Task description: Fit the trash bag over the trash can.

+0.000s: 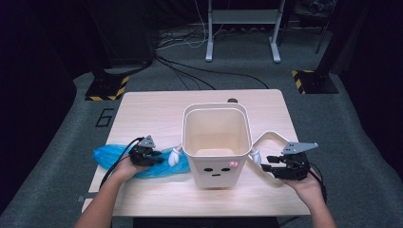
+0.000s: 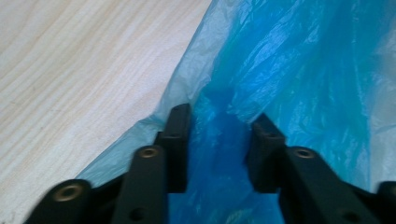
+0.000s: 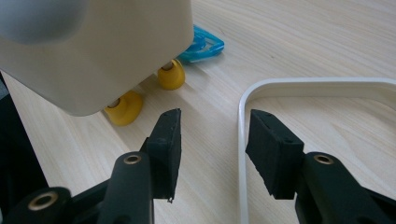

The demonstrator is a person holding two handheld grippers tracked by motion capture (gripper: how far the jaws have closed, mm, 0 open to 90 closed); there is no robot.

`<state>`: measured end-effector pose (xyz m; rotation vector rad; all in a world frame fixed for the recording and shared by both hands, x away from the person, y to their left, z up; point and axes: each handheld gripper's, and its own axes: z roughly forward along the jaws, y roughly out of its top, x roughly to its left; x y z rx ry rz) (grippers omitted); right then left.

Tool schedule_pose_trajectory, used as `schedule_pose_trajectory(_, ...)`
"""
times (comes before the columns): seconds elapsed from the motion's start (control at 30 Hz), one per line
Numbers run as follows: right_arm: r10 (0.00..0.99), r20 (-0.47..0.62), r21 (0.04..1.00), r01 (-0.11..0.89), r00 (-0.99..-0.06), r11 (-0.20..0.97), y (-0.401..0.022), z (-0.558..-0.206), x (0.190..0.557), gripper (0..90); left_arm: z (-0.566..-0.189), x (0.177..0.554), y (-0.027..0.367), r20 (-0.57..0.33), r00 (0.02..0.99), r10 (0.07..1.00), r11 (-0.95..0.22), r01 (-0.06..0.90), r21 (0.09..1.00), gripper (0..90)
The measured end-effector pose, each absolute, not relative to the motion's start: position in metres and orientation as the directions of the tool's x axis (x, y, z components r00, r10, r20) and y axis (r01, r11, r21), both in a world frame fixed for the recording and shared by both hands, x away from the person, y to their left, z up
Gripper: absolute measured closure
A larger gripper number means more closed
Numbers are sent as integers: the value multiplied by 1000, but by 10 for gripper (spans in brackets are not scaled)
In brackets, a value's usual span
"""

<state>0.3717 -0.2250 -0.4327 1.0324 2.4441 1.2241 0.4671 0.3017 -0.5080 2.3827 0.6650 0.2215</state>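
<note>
A cream bin point(image 1: 216, 142) with a drawn face stands mid-table. Left of it lies a crumpled blue plastic bag point(image 1: 109, 156), and my left gripper point(image 1: 159, 160) rests on its right part. In the left gripper view the bag point(image 2: 303, 70) spreads under my left gripper point(image 2: 219, 116), whose jaws stand apart with a fold of film gathered between them. Right of the bin, my right gripper point(image 1: 266, 162) is open at a white frame point(image 1: 271, 135) lying flat. In the right gripper view the frame's point(image 3: 317, 83) near rail runs between the jaws of my right gripper point(image 3: 215, 114), close to the right pad.
The bin point(image 3: 93, 51) rides on yellow wheels point(image 3: 123, 108), with a bit of blue plastic point(image 3: 203, 46) beyond them. Small white hands point(image 1: 255, 156) stick out from the bin's sides. The wooden table point(image 1: 157, 109) has bare room behind the bag. Cables and stands sit on the floor beyond.
</note>
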Motion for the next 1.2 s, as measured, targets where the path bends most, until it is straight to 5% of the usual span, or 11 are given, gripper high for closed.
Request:
schedule_pose_trajectory(0.3, 678, 111, 778, 488, -726, 396, -226, -431, 372, 539, -507, 471, 305, -82, 847, 525, -640, 457, 618, 863)
schedule_pose_trajectory(1.2, 660, 112, 802, 460, -743, 381, -226, -414, 371, 527, -457, 465, 317, -88, 831, 549, -580, 454, 676, 879)
